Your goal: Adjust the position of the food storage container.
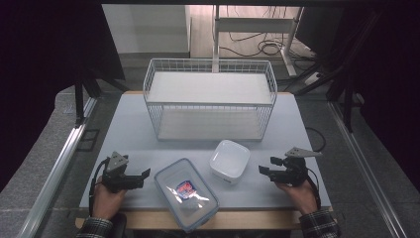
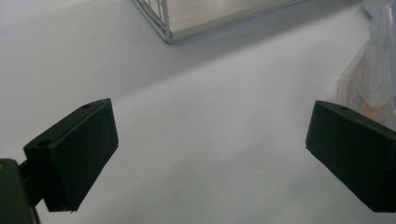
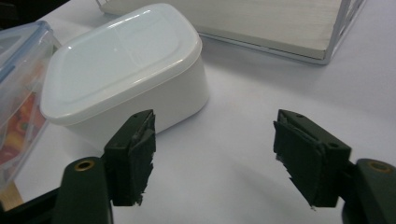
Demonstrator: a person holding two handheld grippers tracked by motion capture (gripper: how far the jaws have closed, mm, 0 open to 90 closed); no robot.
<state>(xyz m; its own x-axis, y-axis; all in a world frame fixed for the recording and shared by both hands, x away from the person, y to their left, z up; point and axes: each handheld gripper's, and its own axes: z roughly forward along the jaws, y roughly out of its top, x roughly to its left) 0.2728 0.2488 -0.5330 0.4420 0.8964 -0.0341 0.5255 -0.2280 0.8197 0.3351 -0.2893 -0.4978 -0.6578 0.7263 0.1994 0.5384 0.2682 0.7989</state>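
A clear lidded plastic box (image 1: pixel 186 195) with a red and blue packet inside lies at the table's front edge, between my two grippers. A white lidded tub (image 1: pixel 229 161) stands just behind and right of it, and it appears again as the white tub (image 3: pixel 126 70) close ahead of my right gripper. My left gripper (image 1: pixel 143 176) rests low at the left, open, its jaws far apart over bare table (image 2: pixel 210 154), with the clear box's edge (image 2: pixel 373 70) beside its right jaw. My right gripper (image 1: pixel 262 171) is open too, pointing toward the tub with nothing between its jaws (image 3: pixel 212 158).
A white wire basket shelf (image 1: pixel 210 99) with wooden boards stands at the back middle of the grey table (image 1: pixel 133 129). Its near corner (image 2: pixel 166 28) shows ahead of the left gripper. A hand with a plaid sleeve (image 1: pixel 319 225) holds each gripper. Cables lie on the floor beyond.
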